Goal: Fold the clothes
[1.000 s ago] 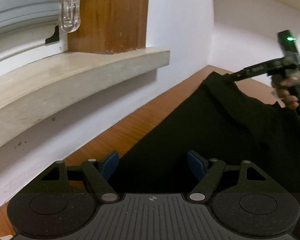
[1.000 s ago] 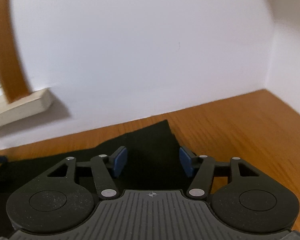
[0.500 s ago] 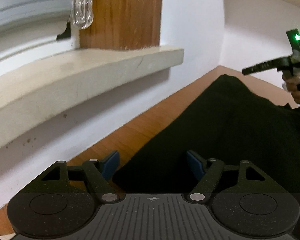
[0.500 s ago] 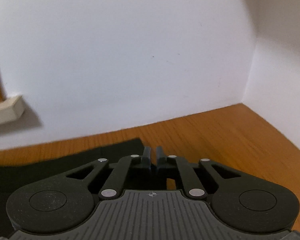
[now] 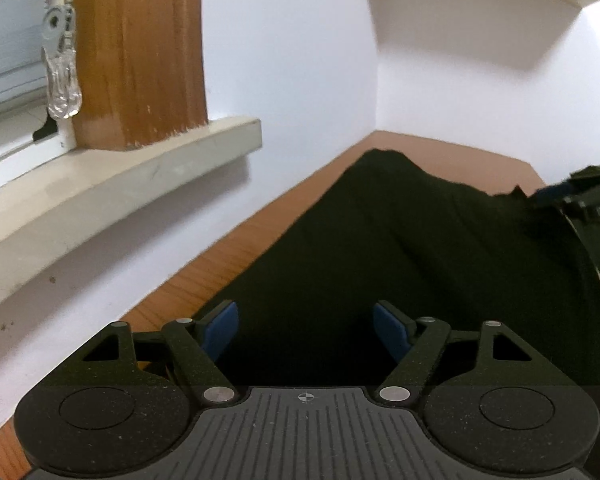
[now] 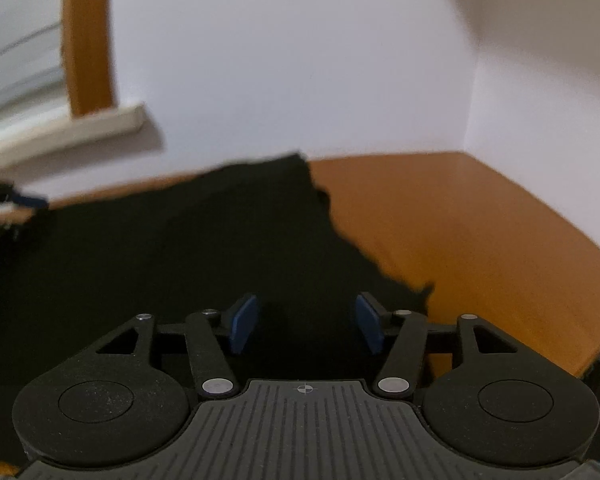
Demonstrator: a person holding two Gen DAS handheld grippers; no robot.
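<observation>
White walls meet in a corner behind a wooden table (image 6: 480, 232); places given from the sill (image 5: 140, 176); listed left to right.

- Blind cord pull (image 5: 62, 80): clear plastic, hanging above the sill's left part, beside a wooden frame (image 5: 140, 52).
- Sill: pale stone ledge, overhanging the table's back edge.
- Left gripper (image 5: 305, 328): low over the table, below and right of the sill; jaws spread wide, holding nothing; blue pads either side of black fabric.
- Cloth (image 5: 400, 264): black garment, spread on the table to the right of the sill; far corner peaked; right edge ragged in the right wrist view; whether already folded once, cannot tell.
- Right gripper (image 6: 306, 326): farthest from the sill, over the cloth's right part; jaws apart, empty.

Risks, as judged: black on black hides edges and layers, so a pinch may take one ply or miss; dragging may bunch the fabric; uneven lifts by the two grippers would skew a fold; the sill overhang may catch a raised left gripper.
</observation>
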